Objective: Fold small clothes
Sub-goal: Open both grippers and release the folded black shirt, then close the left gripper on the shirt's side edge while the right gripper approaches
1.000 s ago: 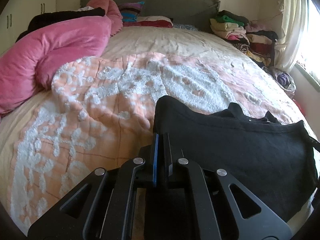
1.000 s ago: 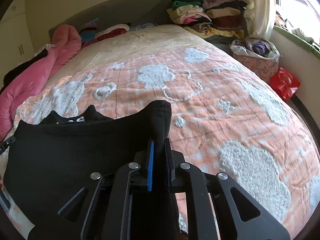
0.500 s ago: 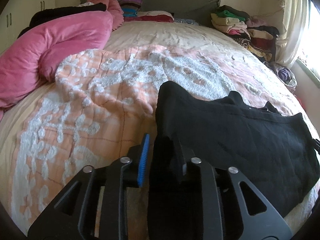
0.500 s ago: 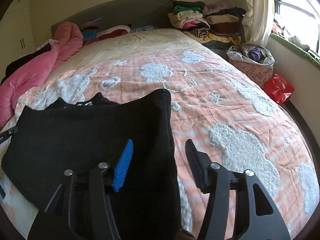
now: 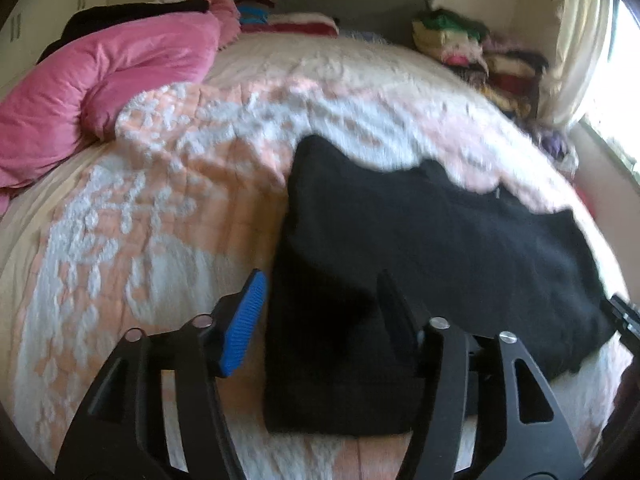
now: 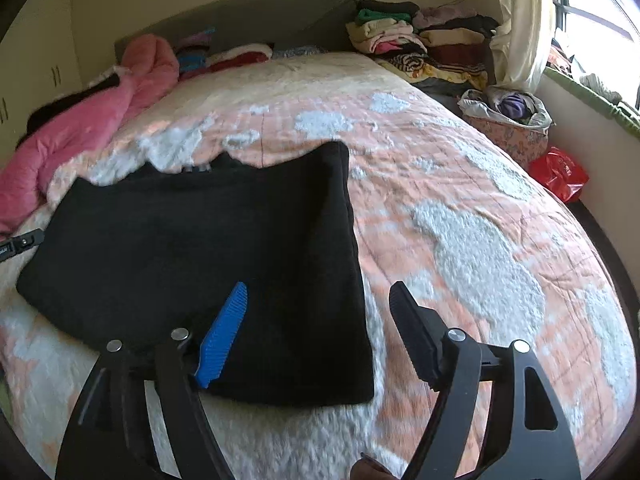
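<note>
A black garment [image 5: 420, 248] [image 6: 208, 248] lies flat on the peach-and-white bedspread [image 5: 152, 208] [image 6: 472, 224], folded into a rough rectangle. My left gripper [image 5: 320, 292] hovers over its left edge; its jaws are opening and the cloth lies loose beneath them, not pinched. My right gripper [image 6: 318, 304] is above the garment's right edge, jaws also opening and wide apart, with the cloth edge below the gap and no pad pressing it. The tip of the right gripper [image 5: 624, 316] shows at the right edge of the left wrist view, and the left gripper's tip [image 6: 20, 242] at the left edge of the right wrist view.
A pink quilt [image 5: 92, 80] is heaped along the bed's left side. Stacks of folded clothes [image 6: 420, 40] sit at the far right by the headboard. A floral basket [image 6: 508, 120] and a red bag [image 6: 560, 174] stand on the floor beside the bed, below a window.
Both grippers have gone from shut on the black cloth to wide apart, letting it drop onto the bedspread. Both have drawn back toward the near edge of the garment.
</note>
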